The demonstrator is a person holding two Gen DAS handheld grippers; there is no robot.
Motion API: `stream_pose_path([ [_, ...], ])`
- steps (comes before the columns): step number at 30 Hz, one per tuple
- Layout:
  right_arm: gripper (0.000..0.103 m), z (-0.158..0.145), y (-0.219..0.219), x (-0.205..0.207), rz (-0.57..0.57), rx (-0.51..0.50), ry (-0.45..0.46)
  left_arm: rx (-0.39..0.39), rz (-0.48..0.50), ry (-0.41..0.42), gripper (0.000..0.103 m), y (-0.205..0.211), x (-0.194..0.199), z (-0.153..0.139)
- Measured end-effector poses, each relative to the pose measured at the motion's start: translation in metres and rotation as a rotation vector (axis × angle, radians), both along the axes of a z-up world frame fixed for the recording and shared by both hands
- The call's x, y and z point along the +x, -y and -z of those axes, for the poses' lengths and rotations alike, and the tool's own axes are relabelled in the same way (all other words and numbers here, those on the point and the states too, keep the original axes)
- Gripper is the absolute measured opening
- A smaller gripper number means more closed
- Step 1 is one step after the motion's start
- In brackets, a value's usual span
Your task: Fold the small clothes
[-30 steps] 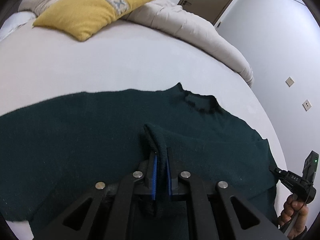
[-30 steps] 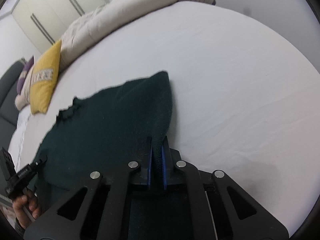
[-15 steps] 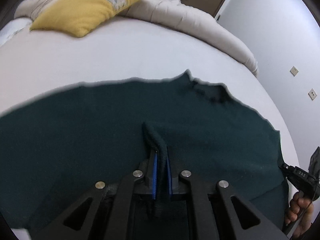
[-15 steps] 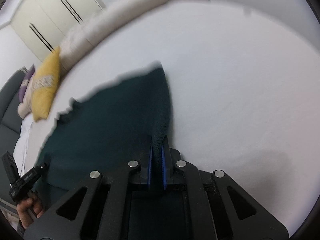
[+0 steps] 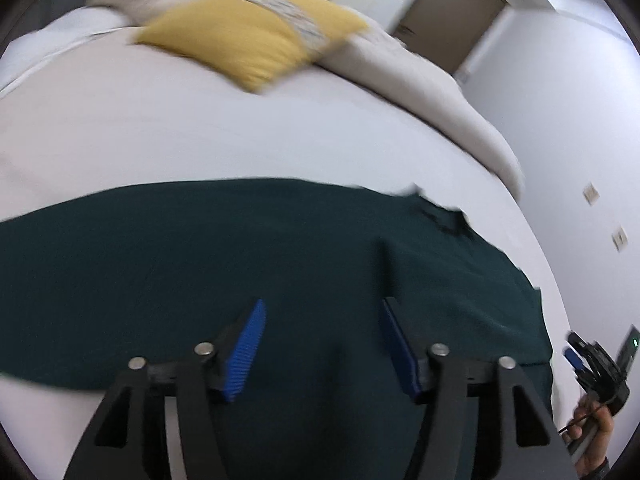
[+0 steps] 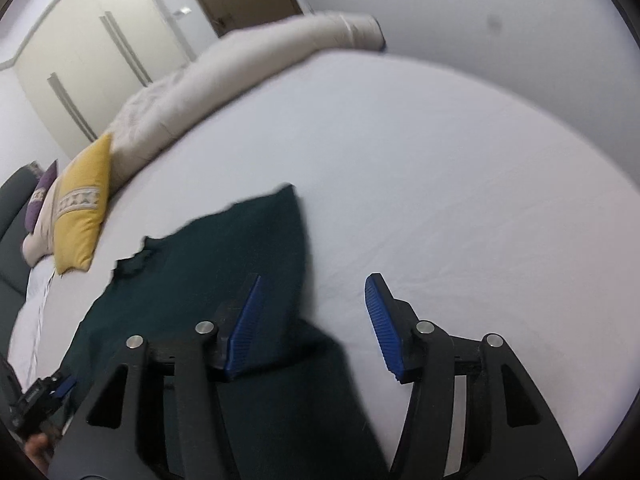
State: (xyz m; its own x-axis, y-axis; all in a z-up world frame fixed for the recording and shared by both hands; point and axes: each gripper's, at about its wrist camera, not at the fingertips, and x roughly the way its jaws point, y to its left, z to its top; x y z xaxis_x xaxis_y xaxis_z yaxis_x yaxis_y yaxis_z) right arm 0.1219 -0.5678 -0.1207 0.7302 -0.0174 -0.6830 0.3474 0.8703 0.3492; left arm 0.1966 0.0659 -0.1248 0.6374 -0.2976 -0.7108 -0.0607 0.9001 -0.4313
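Left wrist view: dark green knitted sweater (image 5: pixel 280 264) spread on white bedsheet (image 5: pixel 200 136). Left gripper (image 5: pixel 322 346), right gripper (image 6: pixel 312 324): jaws just opened, released. Risk: freed fold slumps, edges misalign.

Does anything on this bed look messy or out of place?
Nothing stands out. The dark green sweater lies spread on the white sheet, both grippers open above it, and the yellow pillow sits beside the rolled duvet.
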Motion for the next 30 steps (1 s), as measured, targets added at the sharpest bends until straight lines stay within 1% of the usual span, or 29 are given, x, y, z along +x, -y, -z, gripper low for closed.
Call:
stream_pose_path([
  [1,0.055,-0.008,-0.005,-0.008,-0.013,-0.026,0.016,-0.008,-0.057,-0.005,0.066,-0.027,-0.014,0.0],
  [2,0.062,-0.018,-0.017,-0.015,-0.031,-0.058,0.035,-0.016,-0.116,-0.011,0.066,-0.055,-0.029,0.0],
  [3,0.072,-0.024,-0.026,-0.022,-0.046,-0.078,0.053,-0.024,-0.178,-0.016,0.066,-0.083,-0.044,0.001],
  [4,0.077,-0.03,-0.037,-0.028,-0.064,-0.094,0.074,-0.029,-0.228,-0.019,0.066,-0.105,-0.056,0.002],
  [5,0.086,-0.038,-0.052,-0.037,-0.089,-0.109,0.097,-0.034,-0.291,-0.022,0.068,-0.131,-0.07,0.003],
  [6,0.087,-0.042,-0.064,-0.042,-0.107,-0.118,0.109,-0.036,-0.377,-0.026,0.069,-0.164,-0.089,0.004],
  [7,0.088,-0.047,-0.079,-0.048,-0.135,-0.126,0.126,-0.034,-0.442,-0.032,0.071,-0.189,-0.103,0.004],
  [9,0.088,-0.053,-0.105,-0.054,-0.194,-0.12,0.139,-0.018,-0.543,-0.051,0.071,-0.228,-0.121,0.007],
  [12,0.088,-0.058,-0.137,-0.06,-0.267,-0.088,0.148,0.007,-0.665,-0.073,0.071,-0.276,-0.138,0.013],
  [13,0.088,-0.061,-0.147,-0.062,-0.287,-0.078,0.148,-0.004,-0.686,-0.086,0.071,-0.289,-0.139,0.017],
  [15,0.088,-0.066,-0.163,-0.066,-0.307,-0.06,0.154,-0.042,-0.707,-0.1,0.071,-0.305,-0.137,0.026],
  [17,0.088,-0.074,-0.176,-0.07,-0.322,-0.053,0.171,-0.045,-0.697,-0.106,0.069,-0.316,-0.13,0.03],
  [18,0.088,-0.075,-0.18,-0.072,-0.326,-0.053,0.173,-0.035,-0.696,-0.11,0.068,-0.317,-0.127,0.03],
  [19,0.088,-0.078,-0.183,-0.074,-0.333,-0.05,0.17,-0.026,-0.691,-0.114,0.058,-0.314,-0.126,0.029],
  [20,0.087,-0.081,-0.186,-0.077,-0.346,-0.041,0.16,-0.029,-0.678,-0.119,0.037,-0.313,-0.125,0.029],
  [22,0.079,-0.082,-0.186,-0.08,-0.339,-0.03,0.144,-0.071,-0.646,-0.131,0.022,-0.317,-0.124,0.033],
  [24,0.065,-0.081,-0.182,-0.083,-0.338,-0.011,0.125,-0.07,-0.632,-0.126,0.018,-0.314,-0.119,0.029],
  [25,0.062,-0.079,-0.18,-0.084,-0.333,0.002,0.113,-0.074,-0.619,-0.119,0.017,-0.309,-0.117,0.025],
  [26,0.057,-0.075,-0.177,-0.081,-0.332,0.009,0.103,-0.082,-0.607,-0.108,0.016,-0.304,-0.115,0.022],
  [27,0.054,-0.072,-0.173,-0.078,-0.33,0.015,0.088,-0.079,-0.59,-0.093,0.016,-0.297,-0.113,0.016],
  [28,0.053,-0.069,-0.172,-0.079,-0.328,0.02,0.081,-0.068,-0.567,-0.074,0.016,-0.286,-0.11,0.007],
  [30,0.051,-0.061,-0.17,-0.075,-0.329,0.03,0.07,-0.071,-0.511,-0.044,0.016,-0.264,-0.1,-0.007],
])
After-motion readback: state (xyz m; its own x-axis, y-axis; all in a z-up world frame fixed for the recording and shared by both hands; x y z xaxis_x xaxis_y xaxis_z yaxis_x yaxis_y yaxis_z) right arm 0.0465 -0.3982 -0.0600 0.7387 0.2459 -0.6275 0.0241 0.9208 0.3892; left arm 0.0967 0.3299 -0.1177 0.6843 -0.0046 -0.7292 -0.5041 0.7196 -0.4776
